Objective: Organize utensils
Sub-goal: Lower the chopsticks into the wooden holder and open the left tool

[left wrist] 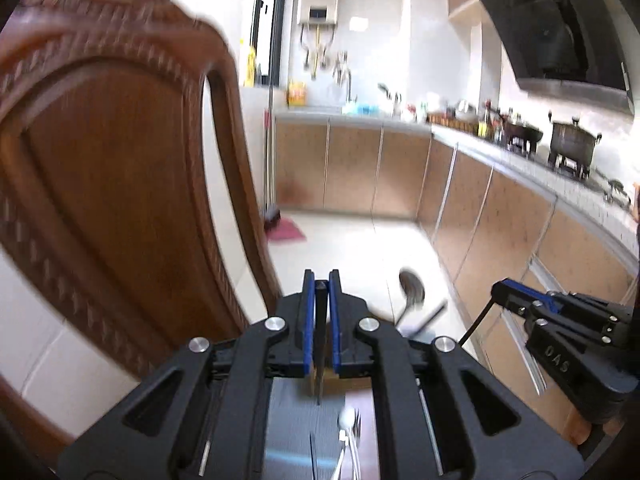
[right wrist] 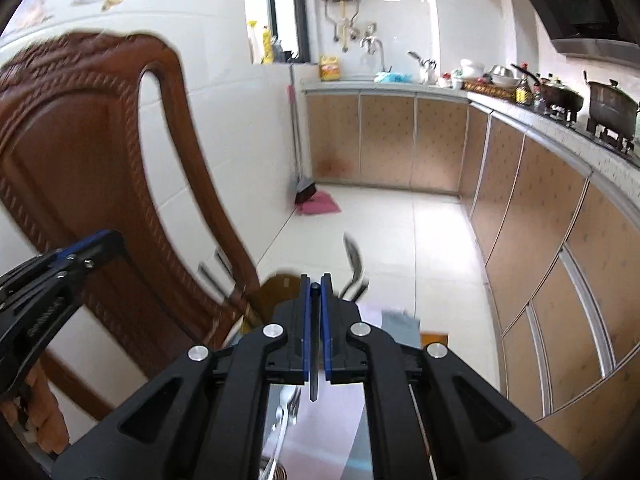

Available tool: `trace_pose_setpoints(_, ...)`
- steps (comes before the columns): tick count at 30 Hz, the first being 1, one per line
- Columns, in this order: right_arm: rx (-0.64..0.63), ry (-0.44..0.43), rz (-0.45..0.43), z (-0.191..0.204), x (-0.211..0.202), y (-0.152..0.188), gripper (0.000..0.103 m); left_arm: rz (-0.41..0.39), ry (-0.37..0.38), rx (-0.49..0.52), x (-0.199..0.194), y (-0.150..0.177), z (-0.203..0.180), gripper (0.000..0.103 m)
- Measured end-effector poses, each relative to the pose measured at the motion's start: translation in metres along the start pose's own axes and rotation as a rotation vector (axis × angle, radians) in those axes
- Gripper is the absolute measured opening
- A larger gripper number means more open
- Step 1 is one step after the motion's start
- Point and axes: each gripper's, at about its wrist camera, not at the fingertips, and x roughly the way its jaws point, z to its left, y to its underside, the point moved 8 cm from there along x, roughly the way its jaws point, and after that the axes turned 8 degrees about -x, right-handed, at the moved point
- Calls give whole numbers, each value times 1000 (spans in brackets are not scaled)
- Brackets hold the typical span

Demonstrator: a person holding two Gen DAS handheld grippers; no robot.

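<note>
My left gripper (left wrist: 321,280) is shut on a thin black stick (left wrist: 319,360), like a chopstick, which stands upright between the blue pads. My right gripper (right wrist: 315,282) is shut on a similar black stick (right wrist: 314,376). In the left wrist view the right gripper (left wrist: 498,290) is at the right, with its stick (left wrist: 474,324) slanting down. The left gripper (right wrist: 114,240) shows at the left of the right wrist view. A blurred metal spoon (left wrist: 412,286) stands up beyond both grippers. A fork and a white spoon (right wrist: 289,404) lie below on a grey mat (left wrist: 292,420).
A carved wooden chair back (left wrist: 120,180) stands close on the left. Kitchen cabinets (right wrist: 540,220) run along the right, with pots (left wrist: 572,144) on the stove. A broom (right wrist: 302,188) leans at the far wall. The tiled floor (right wrist: 420,240) lies beyond.
</note>
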Motion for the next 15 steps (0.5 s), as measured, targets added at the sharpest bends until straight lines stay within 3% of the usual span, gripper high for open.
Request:
trace_pose_setpoints(7,-2,37,-75,-4,17,-59,6,-43,11,-2,29,-40,-15,7)
trace_pose_setpoints(15,8,61,-54,-7,67,-49,6,19,13,-42,101,-13,-8,7)
